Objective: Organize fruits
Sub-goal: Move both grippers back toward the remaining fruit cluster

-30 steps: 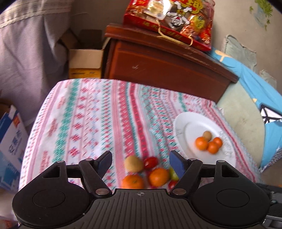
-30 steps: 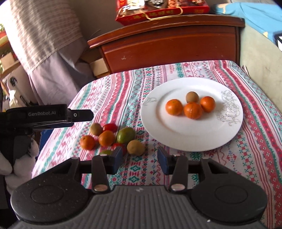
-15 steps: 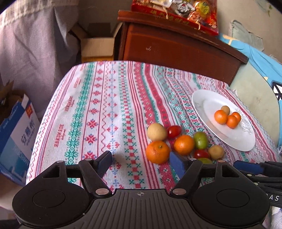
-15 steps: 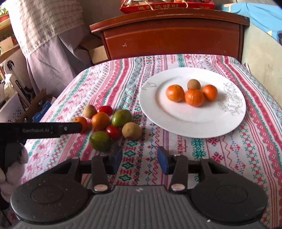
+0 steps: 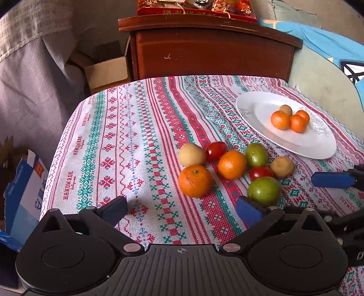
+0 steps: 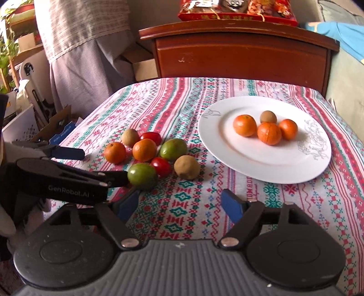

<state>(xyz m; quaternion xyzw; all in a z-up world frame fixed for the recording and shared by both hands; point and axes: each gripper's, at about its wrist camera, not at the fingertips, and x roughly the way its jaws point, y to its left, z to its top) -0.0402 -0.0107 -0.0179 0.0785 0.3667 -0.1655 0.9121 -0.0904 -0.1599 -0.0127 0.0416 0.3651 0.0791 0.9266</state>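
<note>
A white plate [image 6: 227, 150] [image 5: 250, 107] sits on the patterned tablecloth with three oranges and one brown fruit on it. Left of it lies a loose cluster: two oranges [image 5: 195, 181] [image 5: 232, 164], two green fruits [image 5: 263, 191] [image 5: 256, 154], two red tomatoes [image 5: 215, 150], two yellowish-brown fruits [image 5: 191, 155] [image 5: 282, 167]. My left gripper [image 5: 182, 210] is open and empty, just in front of the cluster; it also shows in the right wrist view [image 6: 103, 165]. My right gripper [image 6: 179, 203] is open and empty, in front of the plate and cluster.
A dark wooden cabinet [image 5: 211, 50] with a red snack bag [image 5: 195, 8] stands behind the table. Cardboard boxes [image 5: 107, 70] sit on the floor at left, a blue box [image 5: 22, 189] by the table's left edge. Blue bedding [image 5: 329, 43] lies at right.
Both grippers have drawn back and shifted, so the whole fruit cluster now shows in front of them. The left gripper's fingers now reach the near green fruit. No fruit has moved.
</note>
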